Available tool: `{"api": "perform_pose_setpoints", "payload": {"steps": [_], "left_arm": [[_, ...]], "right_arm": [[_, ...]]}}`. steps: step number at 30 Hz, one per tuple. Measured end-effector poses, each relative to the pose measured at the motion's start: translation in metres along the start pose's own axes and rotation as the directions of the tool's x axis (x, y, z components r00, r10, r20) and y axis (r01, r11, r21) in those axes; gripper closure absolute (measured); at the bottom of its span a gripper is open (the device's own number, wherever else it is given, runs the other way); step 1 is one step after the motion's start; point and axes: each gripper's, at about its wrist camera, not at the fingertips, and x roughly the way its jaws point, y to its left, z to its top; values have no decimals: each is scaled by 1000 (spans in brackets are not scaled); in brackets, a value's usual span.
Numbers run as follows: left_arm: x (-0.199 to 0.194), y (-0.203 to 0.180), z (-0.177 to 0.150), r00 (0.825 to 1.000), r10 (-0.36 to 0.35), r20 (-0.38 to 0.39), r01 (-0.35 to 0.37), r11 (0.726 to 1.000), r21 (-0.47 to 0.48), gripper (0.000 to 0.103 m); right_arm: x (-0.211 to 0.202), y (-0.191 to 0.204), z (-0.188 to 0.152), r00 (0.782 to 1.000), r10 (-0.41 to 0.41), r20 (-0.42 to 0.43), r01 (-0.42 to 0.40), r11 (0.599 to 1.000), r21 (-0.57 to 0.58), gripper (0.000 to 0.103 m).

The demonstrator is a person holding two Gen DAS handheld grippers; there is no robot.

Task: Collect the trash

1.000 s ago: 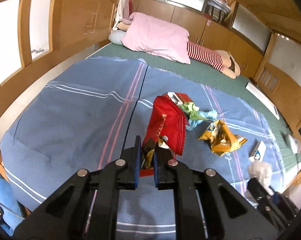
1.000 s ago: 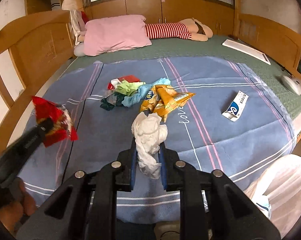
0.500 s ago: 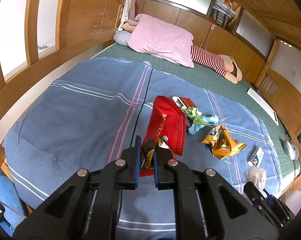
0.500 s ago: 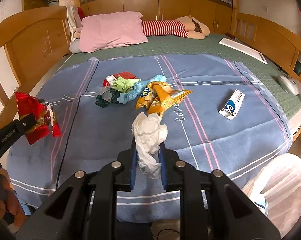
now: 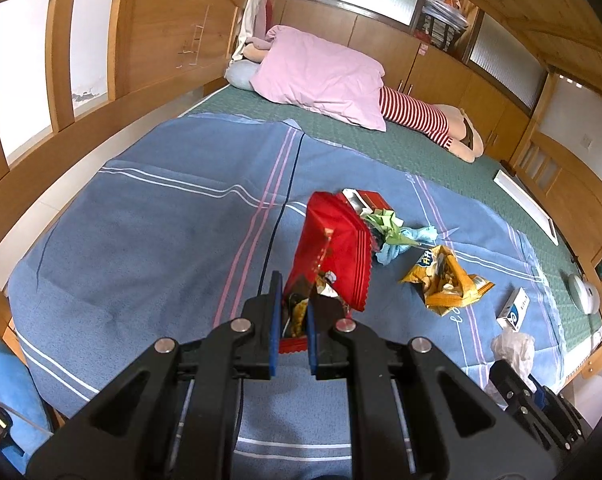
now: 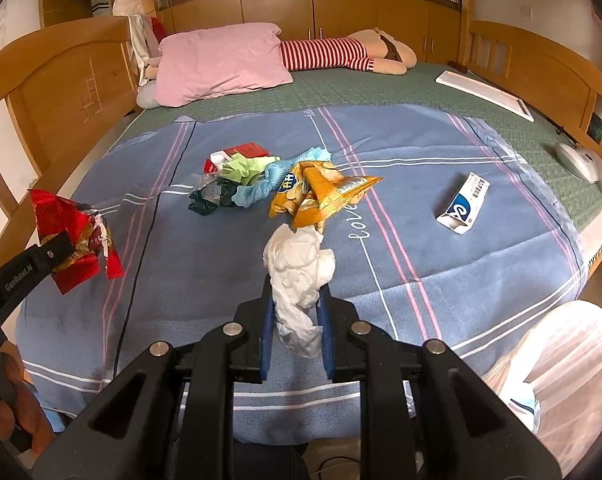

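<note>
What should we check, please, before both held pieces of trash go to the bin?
1. Left tongs shut on the red snack wrapper: ok.
2. Right tongs shut on the crumpled white tissue: ok.
3. Both pieces lifted clear of the blue blanket: ok.
4. Bin position: cannot tell; only a pale bag-like shape shows at lower right.
5. Bed cleared: not ok; the yellow chip bag, the paper scrap pile and the small white box remain.
</note>
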Motion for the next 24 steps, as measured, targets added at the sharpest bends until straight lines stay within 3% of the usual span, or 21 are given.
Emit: {"api": "perform_pose_setpoints", "payload": {"steps": [24], "left_arm": [[-2, -2, 0, 1000, -18, 9, 18, 1000, 12, 92]], "right_arm": [[2, -6, -1, 1000, 15, -5, -15, 999, 43, 83]]}}
